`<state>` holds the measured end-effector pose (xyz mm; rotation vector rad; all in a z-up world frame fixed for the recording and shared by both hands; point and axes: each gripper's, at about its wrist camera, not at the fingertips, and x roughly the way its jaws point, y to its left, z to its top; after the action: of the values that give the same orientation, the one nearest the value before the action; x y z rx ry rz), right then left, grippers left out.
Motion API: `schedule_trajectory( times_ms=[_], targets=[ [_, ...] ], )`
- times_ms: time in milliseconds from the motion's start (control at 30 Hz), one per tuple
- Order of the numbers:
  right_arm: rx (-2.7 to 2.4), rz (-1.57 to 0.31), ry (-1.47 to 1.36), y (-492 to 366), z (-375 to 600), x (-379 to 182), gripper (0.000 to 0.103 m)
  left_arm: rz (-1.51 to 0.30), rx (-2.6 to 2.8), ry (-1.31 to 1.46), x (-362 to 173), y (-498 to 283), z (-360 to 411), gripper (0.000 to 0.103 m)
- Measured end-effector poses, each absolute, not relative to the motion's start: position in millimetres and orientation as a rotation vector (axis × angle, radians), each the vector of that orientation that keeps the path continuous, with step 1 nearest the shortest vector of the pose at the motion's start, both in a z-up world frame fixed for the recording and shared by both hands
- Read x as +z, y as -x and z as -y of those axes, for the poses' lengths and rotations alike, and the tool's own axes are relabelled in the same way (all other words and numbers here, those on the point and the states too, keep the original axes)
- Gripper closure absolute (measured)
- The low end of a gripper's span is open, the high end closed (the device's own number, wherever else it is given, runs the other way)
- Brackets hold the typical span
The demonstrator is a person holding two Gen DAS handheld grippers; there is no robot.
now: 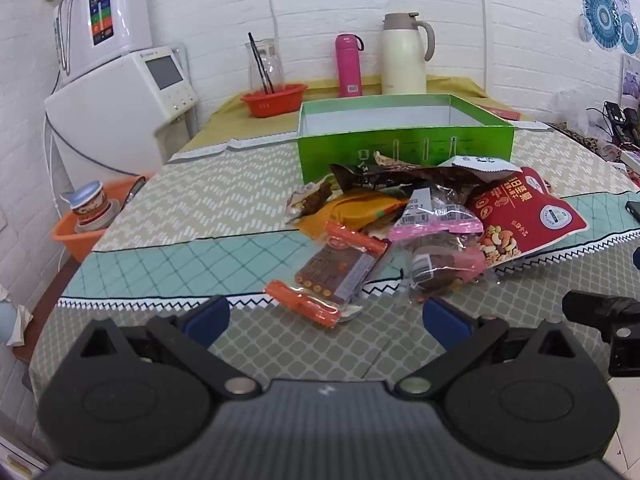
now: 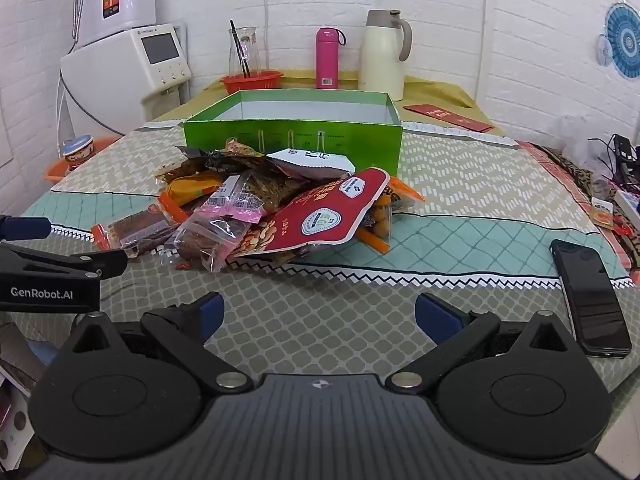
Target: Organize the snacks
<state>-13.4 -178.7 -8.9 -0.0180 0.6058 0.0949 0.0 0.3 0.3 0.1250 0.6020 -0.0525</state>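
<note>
A pile of snack packets lies on the table in front of an open green box [image 1: 404, 148] [image 2: 292, 136], whose visible inside is white and bare. The pile holds a red nut bag [image 1: 524, 216] [image 2: 320, 216], clear packs with pink strips [image 1: 440, 236] [image 2: 224, 224], an orange-ended pack [image 1: 332, 276] [image 2: 132, 228] and dark wrappers [image 1: 400, 180]. My left gripper [image 1: 326, 320] is open and empty, just short of the orange-ended pack. My right gripper [image 2: 318, 316] is open and empty, nearer than the pile. The left gripper's body [image 2: 48, 276] shows at the right wrist view's left edge.
A black phone [image 2: 588, 296] lies on the table at the right. At the back stand a cream jug [image 1: 404, 56], a pink flask [image 1: 349, 66] and a red basket with a glass carafe [image 1: 272, 98]. A white appliance [image 1: 120, 92] stands at the left.
</note>
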Motion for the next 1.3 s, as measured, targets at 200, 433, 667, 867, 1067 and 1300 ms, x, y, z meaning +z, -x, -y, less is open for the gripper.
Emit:
schedule_trajectory(
  times_ms=[200,433,667,867,1067,1300],
  targets=[
    [0.100,-0.603,0.005,15,179,-9,0.000,-0.598,-0.052,-0.134,2,3,-4,0.001],
    [0.105,-0.599,-0.002,15,178,-8,0.000,-0.595,-0.050,-0.135,3,5,-6,0.001],
    [0.098,-0.591,-0.001,14,175,-11,0.000,-0.598,-0.044,-0.137,0,3,-3,0.001],
    [0.103,-0.596,-0.001,12,173,-13,0.000,-0.607,-0.043,-0.132,-3,1,-5,0.001],
    [0.103,-0.593,-0.008,10,174,-15,0.000,-0.607,-0.043,-0.133,-3,0,-6,0.001],
    [0.103,-0.577,-0.016,8,174,-14,0.000,-0.611,-0.039,-0.126,-4,-5,-9,0.001]
  ],
)
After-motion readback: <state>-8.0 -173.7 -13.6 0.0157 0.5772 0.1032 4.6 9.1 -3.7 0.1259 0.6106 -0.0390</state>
